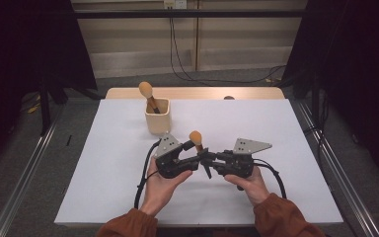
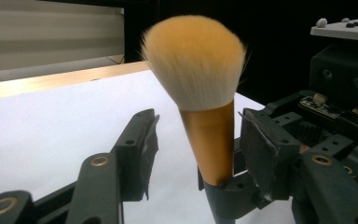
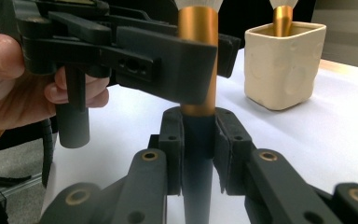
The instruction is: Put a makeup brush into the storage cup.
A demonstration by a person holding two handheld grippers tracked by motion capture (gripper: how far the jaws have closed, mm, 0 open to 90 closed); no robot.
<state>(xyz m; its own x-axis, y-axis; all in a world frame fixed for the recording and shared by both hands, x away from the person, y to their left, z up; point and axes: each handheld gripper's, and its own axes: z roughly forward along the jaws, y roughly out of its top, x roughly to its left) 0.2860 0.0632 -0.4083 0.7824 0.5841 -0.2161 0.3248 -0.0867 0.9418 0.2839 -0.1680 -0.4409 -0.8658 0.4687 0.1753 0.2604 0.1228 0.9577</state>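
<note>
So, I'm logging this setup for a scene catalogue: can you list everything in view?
Makeup brush: one, orange-tipped bristles, gold ferrule, dark handle; upright between both grippers.
Second brush: one, same colours; standing in the cup.
Cup: one, cream; far middle of the table.
Table: one, white top, wooden far edge.
Cables: black, on the floor behind.
Right gripper: black, shut on the brush handle.
Left gripper: black, jaws flank the ferrule, left one apart.
Hands: two, rust sleeves.
</note>
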